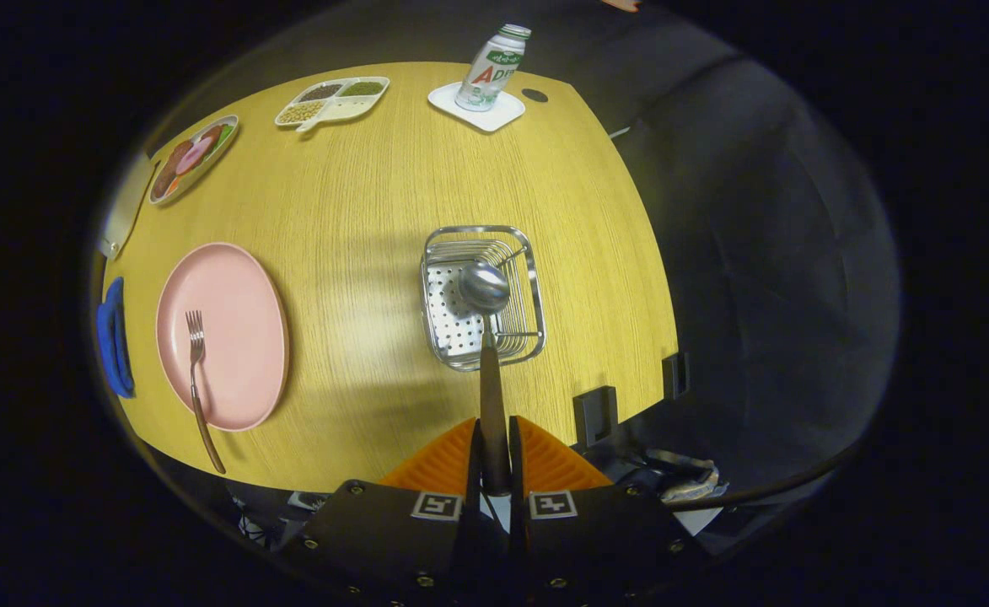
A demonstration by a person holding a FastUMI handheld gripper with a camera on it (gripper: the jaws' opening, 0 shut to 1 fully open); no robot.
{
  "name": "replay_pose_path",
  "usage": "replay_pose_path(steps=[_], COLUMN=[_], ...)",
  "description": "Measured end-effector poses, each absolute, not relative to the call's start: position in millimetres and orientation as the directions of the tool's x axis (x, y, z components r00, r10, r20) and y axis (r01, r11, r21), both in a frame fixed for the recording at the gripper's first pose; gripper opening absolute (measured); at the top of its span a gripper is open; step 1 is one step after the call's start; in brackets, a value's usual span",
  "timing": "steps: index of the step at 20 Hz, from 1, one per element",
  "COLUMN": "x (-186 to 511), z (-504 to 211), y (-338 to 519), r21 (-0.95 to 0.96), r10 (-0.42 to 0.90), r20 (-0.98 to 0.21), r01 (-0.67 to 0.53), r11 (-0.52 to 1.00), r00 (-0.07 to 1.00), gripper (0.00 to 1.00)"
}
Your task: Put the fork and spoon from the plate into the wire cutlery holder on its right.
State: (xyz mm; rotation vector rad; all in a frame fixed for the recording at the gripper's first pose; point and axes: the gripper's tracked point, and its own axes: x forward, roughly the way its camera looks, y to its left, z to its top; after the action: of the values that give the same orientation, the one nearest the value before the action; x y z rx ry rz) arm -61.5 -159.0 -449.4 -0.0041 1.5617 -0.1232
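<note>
The claw [494, 459] is pinching the spoon [486, 337] by its handle, bowl hanging over the wire cutlery holder [533, 278] at twelve o'clock. Lowering it straight should be avoiding the rim. The fork [196, 354] is lying on the pink plate [241, 295] at ten o'clock; a bottle [492, 67] is standing far across the table [359, 211].

Light wood-grain table [393, 211], bright pool of light on its middle, dark booth wall [764, 253] beyond

Glossy metal spoon [484, 287] (wood-grain table [359, 219])
</note>
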Motion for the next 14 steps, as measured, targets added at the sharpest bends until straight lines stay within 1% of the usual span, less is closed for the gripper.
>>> replay_pose_path(steps=[2, 3, 4, 5, 14], x=[-59.9, -57.7, -58.8, -60.6, -69.4], z=[-446.3, -444.2, -442.2, -437.2, -403.1], y=[-157.6, -156.8, -153.8, -150.3, -103.1], r21=[-0.086, -0.087, -0.086, -0.088, -0.121], r10=[-0.087, -0.089, -0.088, -0.091, -0.12], r20=[-0.996, -0.996, -0.996, -0.995, -0.988], r01=[0.065, 0.067, 0.066, 0.063, -0.009], r11=[0.994, 0.994, 0.994, 0.994, 0.993], r00=[0.016, 0.024, 0.029, 0.038, 0.102], gripper=[0.18, 0.46, 0.61, 0.66, 0.66])
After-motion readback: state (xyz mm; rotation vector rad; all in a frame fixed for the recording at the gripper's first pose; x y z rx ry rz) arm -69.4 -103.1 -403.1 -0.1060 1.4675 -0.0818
